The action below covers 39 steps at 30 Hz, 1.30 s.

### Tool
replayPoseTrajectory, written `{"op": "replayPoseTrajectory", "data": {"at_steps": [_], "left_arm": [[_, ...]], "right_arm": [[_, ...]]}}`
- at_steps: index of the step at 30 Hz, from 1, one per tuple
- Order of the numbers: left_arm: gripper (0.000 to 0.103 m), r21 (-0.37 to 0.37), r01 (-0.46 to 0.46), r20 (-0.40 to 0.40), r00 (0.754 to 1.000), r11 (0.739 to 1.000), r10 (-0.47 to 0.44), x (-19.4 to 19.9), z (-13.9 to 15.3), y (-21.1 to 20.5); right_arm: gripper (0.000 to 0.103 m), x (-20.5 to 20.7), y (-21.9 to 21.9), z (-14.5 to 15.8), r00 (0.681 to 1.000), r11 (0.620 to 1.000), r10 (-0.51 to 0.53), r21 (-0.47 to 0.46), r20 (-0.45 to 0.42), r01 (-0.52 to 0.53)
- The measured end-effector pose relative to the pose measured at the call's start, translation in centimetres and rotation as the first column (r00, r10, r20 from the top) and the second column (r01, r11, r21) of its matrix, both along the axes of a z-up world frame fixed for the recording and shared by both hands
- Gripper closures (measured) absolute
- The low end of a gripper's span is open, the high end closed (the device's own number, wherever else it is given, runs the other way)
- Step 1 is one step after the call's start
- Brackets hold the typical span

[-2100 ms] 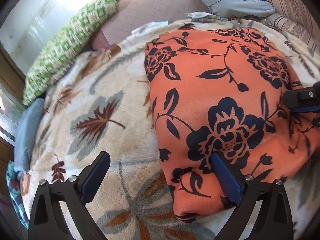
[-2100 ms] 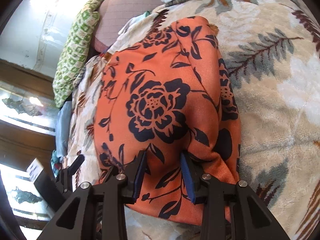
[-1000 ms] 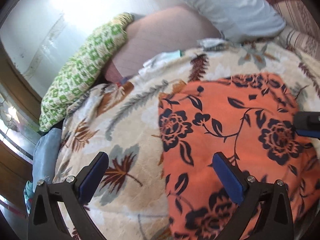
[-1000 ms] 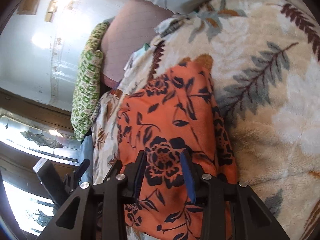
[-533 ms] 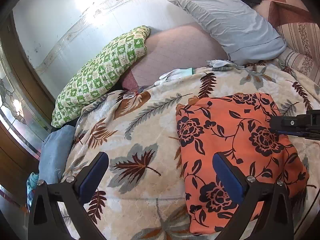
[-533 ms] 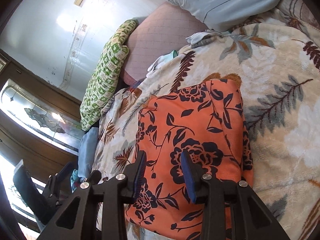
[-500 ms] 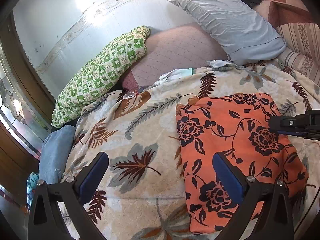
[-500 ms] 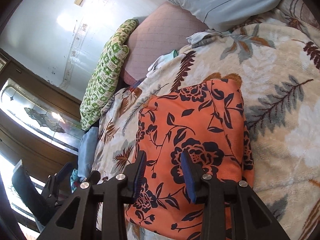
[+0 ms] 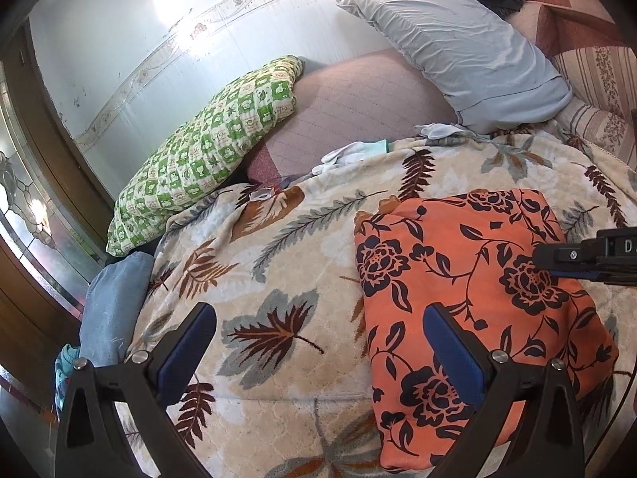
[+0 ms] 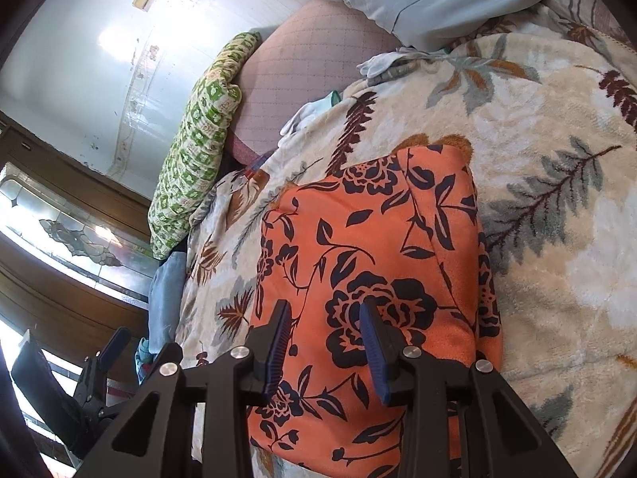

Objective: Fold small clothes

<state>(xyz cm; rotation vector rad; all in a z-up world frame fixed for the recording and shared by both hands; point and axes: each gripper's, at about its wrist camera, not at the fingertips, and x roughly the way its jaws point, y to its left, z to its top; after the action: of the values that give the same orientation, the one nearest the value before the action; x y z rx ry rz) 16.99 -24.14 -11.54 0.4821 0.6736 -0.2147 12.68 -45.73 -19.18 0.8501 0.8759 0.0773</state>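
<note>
An orange cloth with dark floral print [image 9: 469, 279] lies folded into a rectangle on a cream leaf-patterned blanket [image 9: 278, 279]; it also shows in the right wrist view [image 10: 370, 259]. My left gripper [image 9: 318, 342] is wide open and empty, raised above the blanket at the cloth's left edge. My right gripper [image 10: 324, 346] is partly open and empty, held above the cloth's near part. It shows in the left wrist view as a black bar [image 9: 589, 257] at the right edge.
A green checked pillow [image 9: 207, 151], a pink cushion [image 9: 358, 99] and a grey pillow [image 9: 458, 44] lie at the bed's far side by the wall. White gloves [image 9: 350, 155] lie at the blanket's far edge. Blue cloth [image 9: 111, 306] sits at the left, by a wooden frame.
Both grippers have lifted up and back from the folded cloth, so more of the bed and wall is in view. The cloth stays flat on the blanket.
</note>
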Motion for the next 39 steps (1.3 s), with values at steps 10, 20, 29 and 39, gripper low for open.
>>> {"op": "replayPoseTrajectory", "data": {"at_steps": [10,20,29,39], "left_arm": [[0.000,-0.010,-0.019,0.015,1.000,1.000,0.020,0.1,0.2,0.7],[0.000,-0.025,-0.027,0.012,1.000,0.999,0.027,0.0,0.4,1.0],[0.000,-0.031,-0.024,0.013,1.000,0.999,0.025,-0.1,0.4,0.9],[0.000,-0.055,-0.039,0.019,0.999,0.998,0.040,-0.1,0.7,1.2]], "right_arm": [[0.065,0.5,0.9,-0.5,0.999,1.000,0.027,-0.012,-0.031,-0.027],[0.065,0.6,1.5,-0.8,0.998,0.999,0.041,-0.020,-0.044,-0.042],[0.065,0.9,2.1,-1.8,0.993,0.997,0.057,-0.038,-0.102,-0.061],[0.064,1.0,2.1,-2.8,0.989,0.998,0.053,-0.032,-0.138,-0.058]]}}
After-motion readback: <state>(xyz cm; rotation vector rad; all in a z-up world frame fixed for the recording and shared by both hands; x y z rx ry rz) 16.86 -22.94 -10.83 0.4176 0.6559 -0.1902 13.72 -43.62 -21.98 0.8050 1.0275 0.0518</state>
